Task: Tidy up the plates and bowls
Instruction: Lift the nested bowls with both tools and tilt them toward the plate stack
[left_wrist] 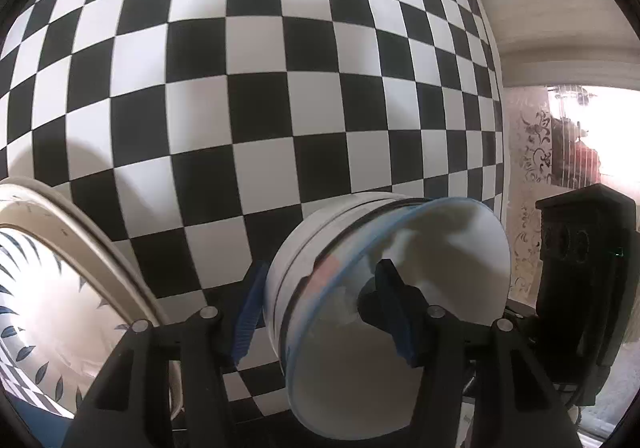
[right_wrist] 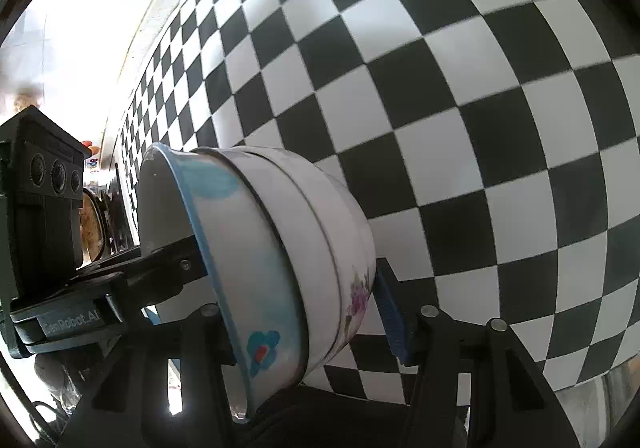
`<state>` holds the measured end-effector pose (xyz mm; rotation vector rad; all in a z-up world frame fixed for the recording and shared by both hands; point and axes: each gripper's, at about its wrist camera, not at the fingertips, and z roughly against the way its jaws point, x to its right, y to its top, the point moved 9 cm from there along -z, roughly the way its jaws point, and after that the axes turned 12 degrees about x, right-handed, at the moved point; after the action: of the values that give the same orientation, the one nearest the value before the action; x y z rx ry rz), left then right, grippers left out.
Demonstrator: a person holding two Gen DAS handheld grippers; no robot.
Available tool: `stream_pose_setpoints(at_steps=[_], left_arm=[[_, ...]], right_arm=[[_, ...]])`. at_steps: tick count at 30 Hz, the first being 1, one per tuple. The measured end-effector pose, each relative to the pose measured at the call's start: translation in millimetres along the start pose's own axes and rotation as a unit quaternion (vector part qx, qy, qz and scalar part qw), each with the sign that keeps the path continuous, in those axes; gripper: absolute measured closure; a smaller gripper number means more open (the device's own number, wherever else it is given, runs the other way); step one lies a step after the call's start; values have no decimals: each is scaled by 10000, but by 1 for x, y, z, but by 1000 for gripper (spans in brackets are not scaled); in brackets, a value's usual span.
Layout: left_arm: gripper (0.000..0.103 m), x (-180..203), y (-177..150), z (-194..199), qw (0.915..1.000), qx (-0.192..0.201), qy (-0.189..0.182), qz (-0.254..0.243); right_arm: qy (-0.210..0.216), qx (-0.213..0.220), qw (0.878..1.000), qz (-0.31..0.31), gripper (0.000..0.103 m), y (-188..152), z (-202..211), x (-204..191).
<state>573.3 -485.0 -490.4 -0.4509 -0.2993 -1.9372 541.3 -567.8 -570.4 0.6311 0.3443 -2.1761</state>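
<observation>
A nested stack of white bowls point(left_wrist: 352, 312) hangs tilted on its side above the checkered cloth. The inner bowl has a blue rim and blue flower print point(right_wrist: 262, 348); an outer bowl carries a purple flower point(right_wrist: 358, 300). My left gripper point(left_wrist: 326, 318) is shut across the stack wall, one blue pad point(left_wrist: 250, 312) outside, the other inside the bowl. My right gripper point(right_wrist: 308, 328) grips the same stack point(right_wrist: 280, 248), one pad point(right_wrist: 390, 316) outside, the other finger hidden behind the rim. A leaf-patterned plate point(left_wrist: 52, 288) lies at the left.
The black-and-white checkered tablecloth point(left_wrist: 280, 87) fills both views. The other gripper's black camera body shows at the right edge point(left_wrist: 580, 268) and at the left point(right_wrist: 44, 215). A bright window with a patterned curtain point(left_wrist: 532, 167) is at the right.
</observation>
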Motion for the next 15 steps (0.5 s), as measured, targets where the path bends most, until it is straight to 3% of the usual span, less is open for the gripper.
stream_pose_setpoints(at_steps=[5,15], left_arm=[[51,-7,4,18,9998,166,-13,82],[51,-36,14,77,9977,642,83,220]], right_arm=[[30,35,9998,189,48,3,14,-15],[223,86,9973,696,48,8,19,-83]])
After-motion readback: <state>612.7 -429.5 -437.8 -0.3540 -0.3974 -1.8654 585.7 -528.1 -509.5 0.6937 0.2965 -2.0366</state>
